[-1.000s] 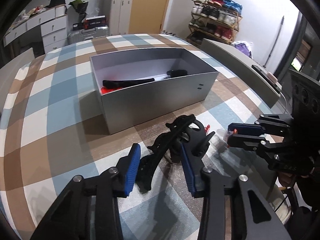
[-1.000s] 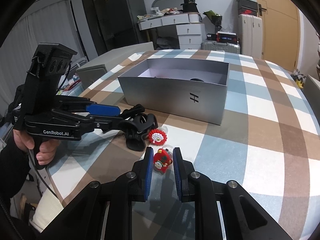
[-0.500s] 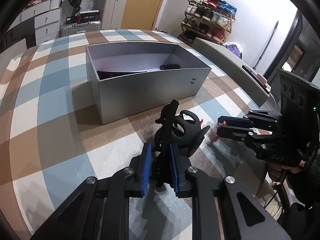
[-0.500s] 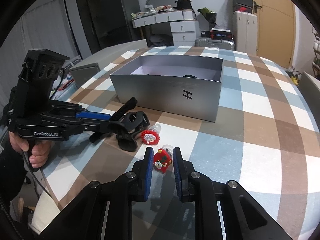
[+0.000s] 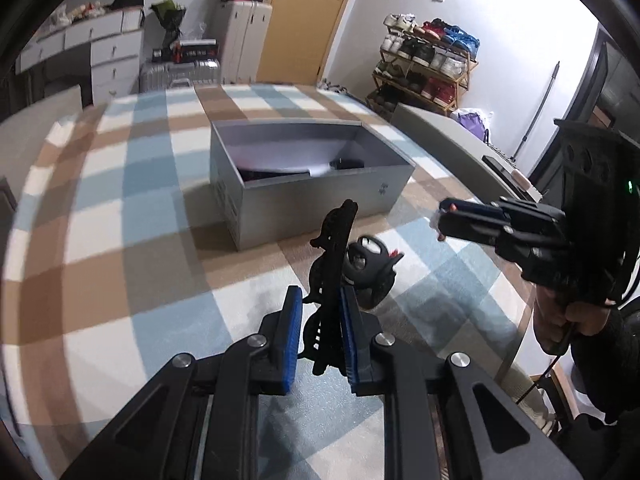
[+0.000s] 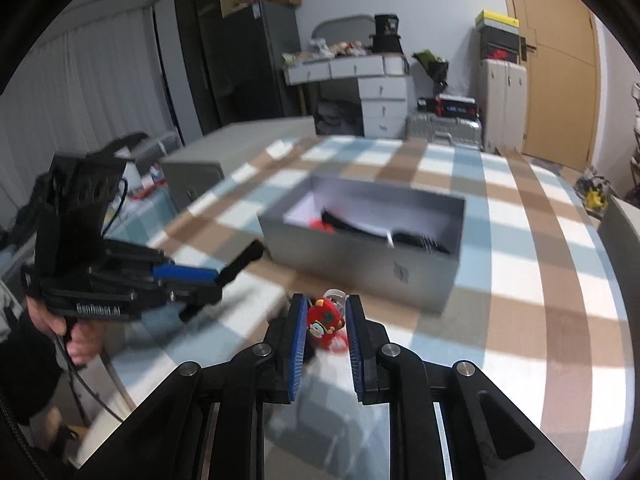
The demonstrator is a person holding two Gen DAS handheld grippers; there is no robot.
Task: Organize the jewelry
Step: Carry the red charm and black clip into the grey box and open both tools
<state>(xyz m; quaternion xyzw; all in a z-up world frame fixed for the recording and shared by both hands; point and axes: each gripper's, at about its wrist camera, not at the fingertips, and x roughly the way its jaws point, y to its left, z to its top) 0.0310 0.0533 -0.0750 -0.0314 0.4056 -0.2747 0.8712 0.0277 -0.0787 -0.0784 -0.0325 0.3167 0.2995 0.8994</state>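
My left gripper [image 5: 318,300] is shut on a long black hair clip [image 5: 334,256] and holds it upright above the checked tablecloth. A second black claw clip [image 5: 370,270] lies on the cloth just behind it. My right gripper [image 6: 326,312] is shut on a small red figure charm [image 6: 325,318] and holds it in the air in front of the open grey box [image 6: 362,264]. The box [image 5: 316,208] holds dark items and something red. In the left wrist view the right gripper [image 5: 444,222] is at the right, level with the box's front corner.
The table wears a blue, brown and white checked cloth [image 5: 120,240]. A grey chair back [image 5: 448,148] stands at the right edge. Drawers, suitcases and a shoe rack stand in the room behind.
My left gripper closed on the long black clip and lifted it off the cloth. My right gripper rose with the red charm and moved toward the box.
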